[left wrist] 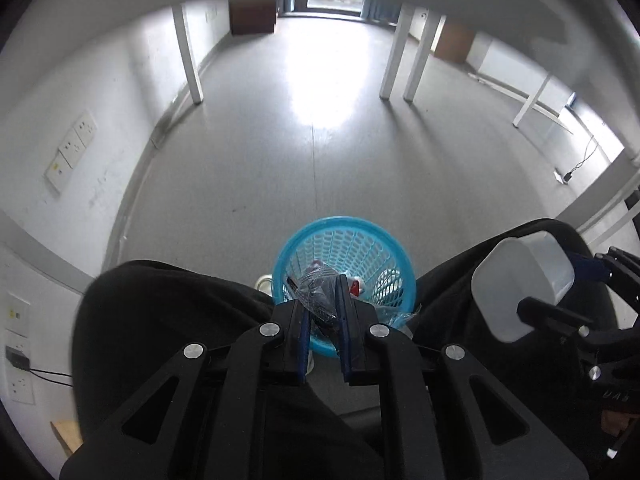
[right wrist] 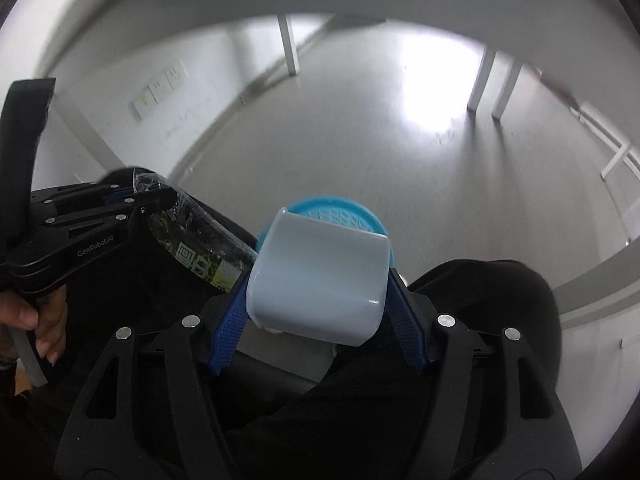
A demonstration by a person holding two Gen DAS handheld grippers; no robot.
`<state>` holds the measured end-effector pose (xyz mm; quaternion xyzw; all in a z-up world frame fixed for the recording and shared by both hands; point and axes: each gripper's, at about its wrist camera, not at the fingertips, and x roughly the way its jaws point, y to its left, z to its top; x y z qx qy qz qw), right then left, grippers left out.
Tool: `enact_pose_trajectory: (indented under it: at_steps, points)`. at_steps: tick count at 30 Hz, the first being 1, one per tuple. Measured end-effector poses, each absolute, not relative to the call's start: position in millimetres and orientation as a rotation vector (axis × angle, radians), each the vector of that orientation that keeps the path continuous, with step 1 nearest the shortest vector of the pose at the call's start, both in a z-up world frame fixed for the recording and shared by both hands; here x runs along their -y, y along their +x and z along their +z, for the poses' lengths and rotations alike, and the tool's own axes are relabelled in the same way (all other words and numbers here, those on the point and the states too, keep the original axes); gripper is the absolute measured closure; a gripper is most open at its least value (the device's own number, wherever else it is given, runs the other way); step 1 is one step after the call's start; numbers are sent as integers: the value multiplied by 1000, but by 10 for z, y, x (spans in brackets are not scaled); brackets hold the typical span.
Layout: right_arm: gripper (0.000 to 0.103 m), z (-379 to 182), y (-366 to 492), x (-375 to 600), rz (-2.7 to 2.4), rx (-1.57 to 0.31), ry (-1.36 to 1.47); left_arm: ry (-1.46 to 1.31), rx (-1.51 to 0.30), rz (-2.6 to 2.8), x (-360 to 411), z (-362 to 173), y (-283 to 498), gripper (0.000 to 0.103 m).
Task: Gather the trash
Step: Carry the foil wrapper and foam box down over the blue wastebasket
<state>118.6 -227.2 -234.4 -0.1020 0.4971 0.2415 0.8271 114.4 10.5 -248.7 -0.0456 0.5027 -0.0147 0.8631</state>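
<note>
Pinching a crinkled dark wrapper (left wrist: 318, 294) between blue pads: left gripper (left wrist: 324, 300), jaws drawn close on the film, held directly over the basket mouth. Same wrapper (right wrist: 200, 246) seen side-on from the right wrist view (clear film, green-and-black print, a small square code mark), trailing down from the left gripper (right wrist: 154, 200) toward the basket rim. Bare hand (right wrist: 40, 320) wrapped round the handle of that tool, at the lower left of the right wrist view.

Clamped across a translucent white plastic tub (right wrist: 320, 276): right gripper (right wrist: 318, 300), blue pads (right wrist: 228, 328) spread wide and bearing on the two opposite side walls. Tub tilted, open end facing away from the camera and toward the basket. From the left wrist view, tub (left wrist: 524, 280) and right gripper (left wrist: 560, 292) sitting to the right of the basket and above a black-trousered knee (left wrist: 452, 276).

Below and between both knees: round light-blue lattice basket (left wrist: 344, 228), standing on the floor, already containing a red-and-white scrap (left wrist: 356, 286) plus some clear film at the near rim. Basket (right wrist: 332, 206) mostly hidden behind the tub in the right wrist view.

Farther out: grey speckled floor (left wrist: 256, 168) with a bright patch of glare, white table legs (left wrist: 394, 56), a wall panel of sockets (left wrist: 72, 148) on the left, a brown cabinet (left wrist: 252, 14) at the far end.
</note>
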Motion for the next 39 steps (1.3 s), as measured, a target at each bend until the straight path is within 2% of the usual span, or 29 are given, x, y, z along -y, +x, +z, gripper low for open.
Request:
enact_pose_trajectory:
  at_steps: [15,39]
  points:
    - [41,-3186,1990,1941,447,-1276,-199,-222,-1229,61,-244,-3327,1913,92]
    - [41,-4644,2878,1771,286,-1630,-123,-135,-1506,126,-156,-4417,2707,92]
